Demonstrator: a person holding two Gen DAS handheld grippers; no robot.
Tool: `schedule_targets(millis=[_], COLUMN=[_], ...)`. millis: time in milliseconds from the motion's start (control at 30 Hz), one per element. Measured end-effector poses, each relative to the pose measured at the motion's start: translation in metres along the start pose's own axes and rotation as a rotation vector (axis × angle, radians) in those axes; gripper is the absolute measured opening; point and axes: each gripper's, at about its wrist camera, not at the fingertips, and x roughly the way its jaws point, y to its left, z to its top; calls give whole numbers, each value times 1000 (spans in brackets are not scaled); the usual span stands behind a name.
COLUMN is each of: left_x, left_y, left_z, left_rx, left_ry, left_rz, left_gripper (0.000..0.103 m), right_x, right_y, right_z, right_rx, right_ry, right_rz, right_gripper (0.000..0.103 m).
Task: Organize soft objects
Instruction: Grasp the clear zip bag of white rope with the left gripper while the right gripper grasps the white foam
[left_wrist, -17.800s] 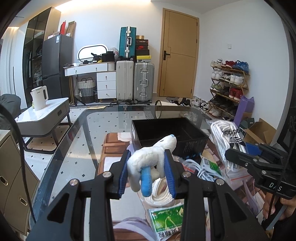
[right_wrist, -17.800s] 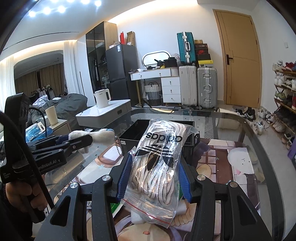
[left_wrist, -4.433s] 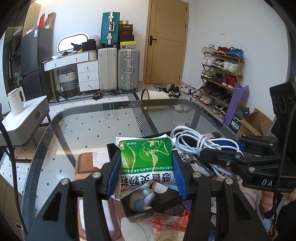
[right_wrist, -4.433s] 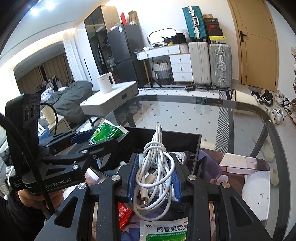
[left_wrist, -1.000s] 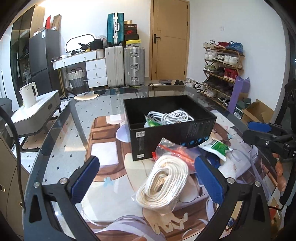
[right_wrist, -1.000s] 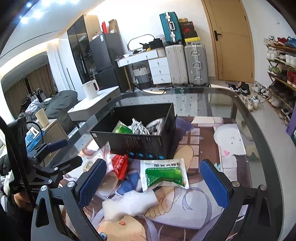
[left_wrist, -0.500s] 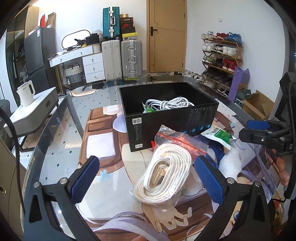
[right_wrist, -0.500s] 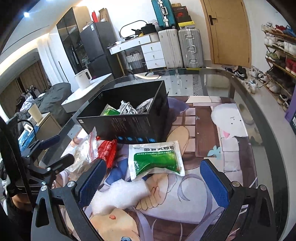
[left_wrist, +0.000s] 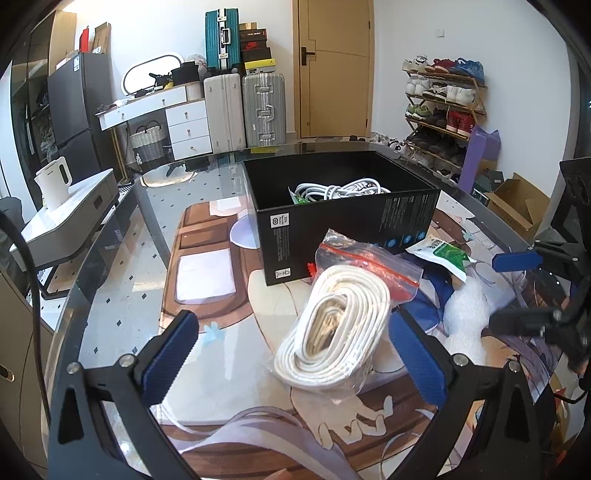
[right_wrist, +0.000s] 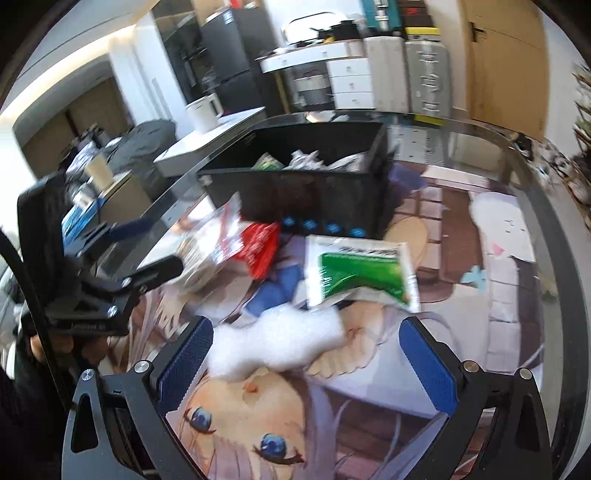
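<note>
A black box (left_wrist: 343, 221) on the glass table holds white cables (left_wrist: 338, 190) and a green packet. In front of it lies a clear bag of coiled white rope (left_wrist: 334, 330). My left gripper (left_wrist: 295, 356) is open and empty, low over the table, with the rope bag between its fingers. My right gripper (right_wrist: 304, 363) is open and empty, just above a white fluffy wad (right_wrist: 277, 341). A green-and-white packet (right_wrist: 360, 275) and a red bag (right_wrist: 260, 249) lie between the wad and the box (right_wrist: 295, 192). The right wrist view is blurred.
The table carries a printed anime mat (left_wrist: 207, 280). The glass table edge (left_wrist: 74, 295) curves round at left. A kettle (left_wrist: 53, 182) stands on a side table beyond it. Suitcases (left_wrist: 245, 107), a door and a shoe rack (left_wrist: 441, 99) are at the back.
Both grippers have dropped lower and closer to the items in front of the box; the left is now around the rope bag, the right over the white wad. Both stay open.
</note>
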Motion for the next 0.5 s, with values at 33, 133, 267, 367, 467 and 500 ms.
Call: schedule_targets(millis=[33,133,267,367,467,500], left_x=[0,-2,-2,0,2,3], left_y=[0,-1,0,-1,-2,-3], left_z=[0,-1,-2,-2,-2,-2], left_rx=[1,6,5,8,13,17], left_ry=[0,0,5,14,23,28], left_rz=[0,3,6,4,-1,-2], left_gripper=[103,103,103,103,103,103], right_x=[2,7,18,29,32,32], right_y=[3,12,19,19,23,24], right_z=[-1,-4,-8,-11,-12,-13], right_rx=[-13,-51,-78,-76,-97,-100], right_ry=[6,25,53,84,76,72], right_rz=[7,31,25,12,1,-1], right_gripper=[102,102,102,102,102,102])
